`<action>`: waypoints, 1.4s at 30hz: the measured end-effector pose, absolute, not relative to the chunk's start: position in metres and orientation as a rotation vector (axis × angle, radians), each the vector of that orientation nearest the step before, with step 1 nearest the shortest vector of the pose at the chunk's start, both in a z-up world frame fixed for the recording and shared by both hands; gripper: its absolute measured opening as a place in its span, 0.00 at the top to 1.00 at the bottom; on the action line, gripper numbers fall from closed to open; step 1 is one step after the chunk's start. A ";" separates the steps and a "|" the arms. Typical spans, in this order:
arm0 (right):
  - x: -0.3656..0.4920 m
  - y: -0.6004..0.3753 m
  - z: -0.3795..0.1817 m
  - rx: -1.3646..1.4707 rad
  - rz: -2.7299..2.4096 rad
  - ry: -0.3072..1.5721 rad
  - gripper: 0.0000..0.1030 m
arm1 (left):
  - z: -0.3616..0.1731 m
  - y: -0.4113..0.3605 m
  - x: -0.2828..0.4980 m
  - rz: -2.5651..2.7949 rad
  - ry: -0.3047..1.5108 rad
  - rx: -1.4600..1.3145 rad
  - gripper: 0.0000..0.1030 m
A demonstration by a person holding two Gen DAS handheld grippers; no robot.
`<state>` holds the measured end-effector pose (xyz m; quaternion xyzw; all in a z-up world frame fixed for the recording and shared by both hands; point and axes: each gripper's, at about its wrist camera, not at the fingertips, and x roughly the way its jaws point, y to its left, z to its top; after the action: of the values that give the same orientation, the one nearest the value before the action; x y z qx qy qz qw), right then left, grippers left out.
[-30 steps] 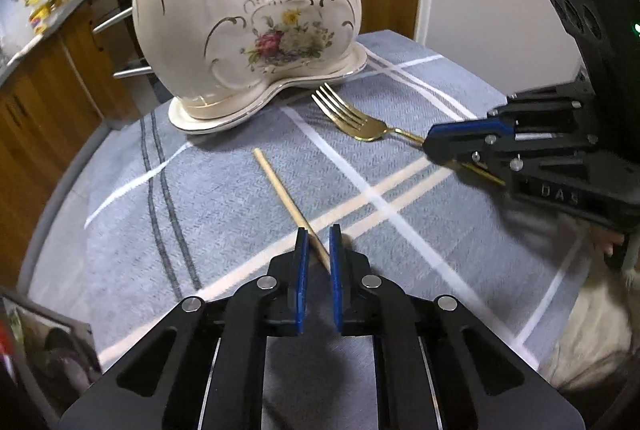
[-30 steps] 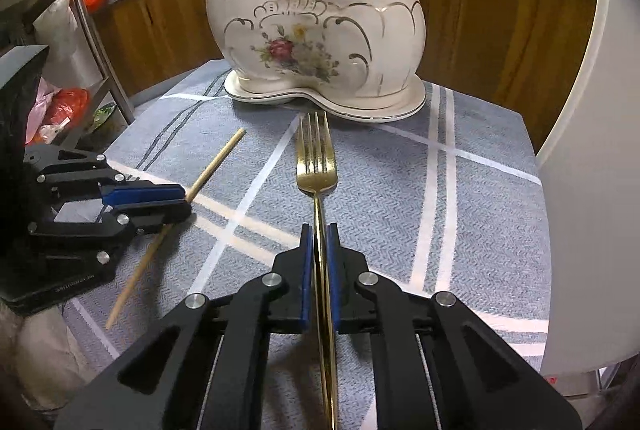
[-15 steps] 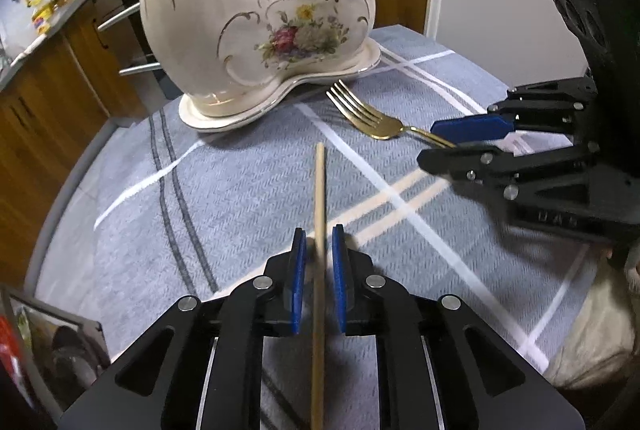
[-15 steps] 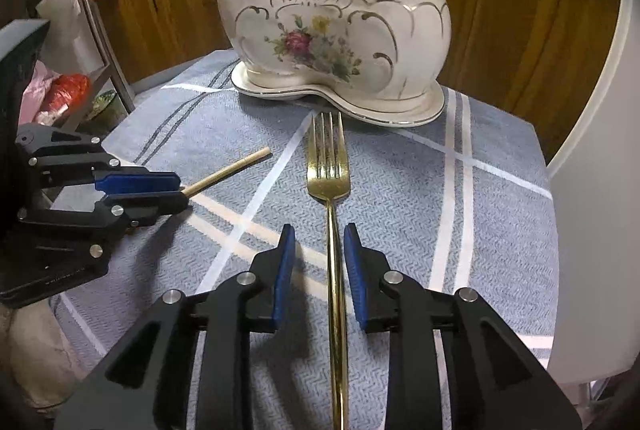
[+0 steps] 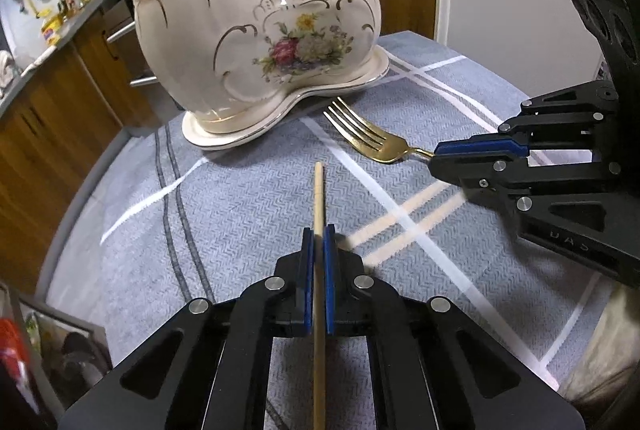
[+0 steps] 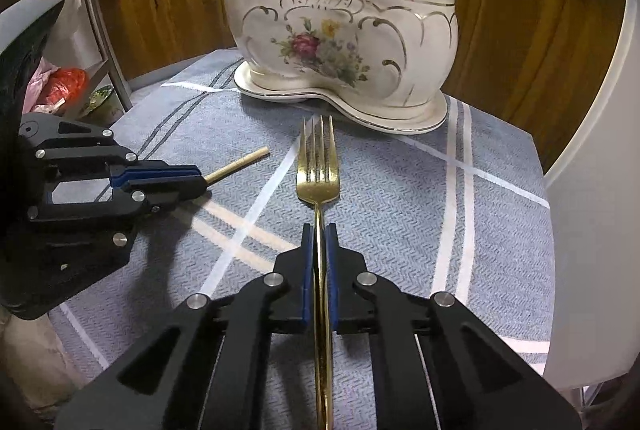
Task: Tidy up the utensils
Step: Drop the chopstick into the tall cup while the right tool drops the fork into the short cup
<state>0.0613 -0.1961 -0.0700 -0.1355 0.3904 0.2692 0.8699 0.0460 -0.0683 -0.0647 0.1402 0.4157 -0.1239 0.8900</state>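
My left gripper point(image 5: 319, 234) is shut on a wooden chopstick point(image 5: 318, 198) that points toward the ceramic holder point(image 5: 256, 42); it also shows in the right wrist view point(image 6: 240, 163). My right gripper point(image 6: 319, 232) is shut on the handle of a gold fork point(image 6: 318, 166), tines toward the holder point(image 6: 340, 30). In the left wrist view the fork point(image 5: 368, 138) is at the right, held by the right gripper point(image 5: 436, 154). The left gripper point(image 6: 198, 176) is at the left in the right wrist view. The white floral holder has two compartments with chopsticks, yellow utensils and metal forks.
A grey-blue checked cloth point(image 5: 240, 214) covers the round table. Wooden cabinets point(image 6: 160, 14) and a counter stand behind. A white chair back point(image 6: 592, 190) is at the right. A metal rack with red bags point(image 6: 68, 86) is at the left.
The left gripper has closed on the chopstick and brought it in line with its fingers. The right gripper opened half a second ago and has closed again on the fork handle. Both moved nearer the holder.
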 end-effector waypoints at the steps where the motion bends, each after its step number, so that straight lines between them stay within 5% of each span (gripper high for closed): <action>1: 0.060 -0.197 -0.069 -0.284 0.561 0.811 0.94 | -0.064 -0.068 0.045 -0.264 0.858 0.288 0.95; 23: 0.024 -0.199 -0.012 -0.228 0.553 0.523 0.94 | 0.003 -0.033 0.013 -0.335 0.503 0.070 0.95; 36: 0.027 -0.216 0.058 0.005 0.554 0.103 0.94 | 0.058 -0.005 0.024 -0.354 0.256 -0.112 0.95; 42: 0.050 -0.219 0.093 0.061 0.572 0.049 0.94 | 0.092 -0.008 0.050 -0.350 0.172 -0.144 0.95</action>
<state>0.0502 -0.2189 0.0932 0.0303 0.0241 0.2819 0.9587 0.0499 -0.0083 0.0920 -0.0717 0.0856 -0.1737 0.9784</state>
